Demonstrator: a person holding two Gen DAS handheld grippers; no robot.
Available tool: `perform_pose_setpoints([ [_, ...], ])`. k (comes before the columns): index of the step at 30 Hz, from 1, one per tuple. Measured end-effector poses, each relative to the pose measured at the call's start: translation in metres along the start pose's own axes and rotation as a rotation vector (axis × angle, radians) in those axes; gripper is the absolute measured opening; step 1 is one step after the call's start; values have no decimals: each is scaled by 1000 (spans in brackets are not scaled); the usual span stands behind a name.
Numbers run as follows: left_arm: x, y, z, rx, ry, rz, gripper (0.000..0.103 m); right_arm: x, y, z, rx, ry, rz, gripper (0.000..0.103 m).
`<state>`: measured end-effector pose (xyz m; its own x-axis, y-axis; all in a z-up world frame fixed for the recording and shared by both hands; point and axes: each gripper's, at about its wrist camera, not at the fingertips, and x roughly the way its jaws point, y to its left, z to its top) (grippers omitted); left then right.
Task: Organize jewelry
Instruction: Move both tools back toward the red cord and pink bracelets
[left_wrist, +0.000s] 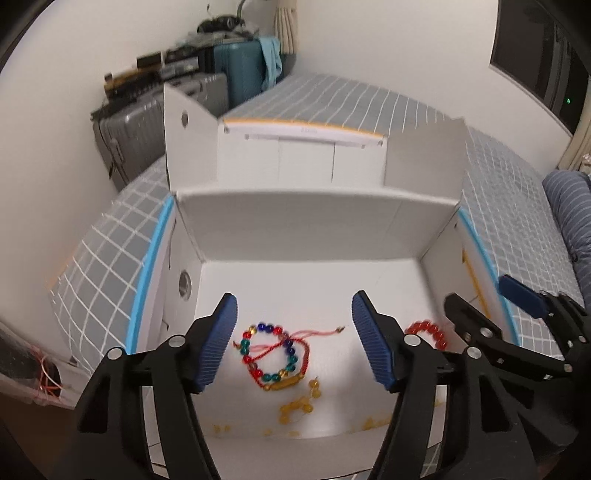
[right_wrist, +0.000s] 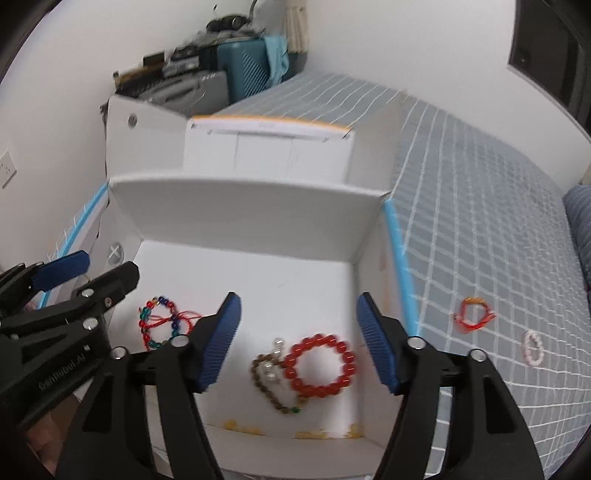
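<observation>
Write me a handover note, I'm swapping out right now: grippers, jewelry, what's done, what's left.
Left gripper: open, empty, over the box.
Right gripper: open, empty, over the box too.
In the box: multicolor bracelet, yellow beads, red bracelet, brown bead string.
Left: orange bracelet and pink bracelet, both on the bed cover right of the box.

Red bead bracelet (left_wrist: 428, 332) half hidden.
</observation>
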<state>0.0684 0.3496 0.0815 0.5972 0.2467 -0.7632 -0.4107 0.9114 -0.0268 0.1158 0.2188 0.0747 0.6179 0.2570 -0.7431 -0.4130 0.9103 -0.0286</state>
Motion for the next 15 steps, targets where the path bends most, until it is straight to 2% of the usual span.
perform_pose_setpoints([
  [2, -5, -7, 4, -2, -19, -9, 75, -7, -14, 0, 14, -16, -15, 72],
  [7, -7, -31, 14, 17, -35, -31, 83, -20, -63, 0, 63, -38, -71, 83],
  [15, -3, -117, 25, 116, -67, -102, 95, -31, -161, -18, 176, -32, -178, 86],
])
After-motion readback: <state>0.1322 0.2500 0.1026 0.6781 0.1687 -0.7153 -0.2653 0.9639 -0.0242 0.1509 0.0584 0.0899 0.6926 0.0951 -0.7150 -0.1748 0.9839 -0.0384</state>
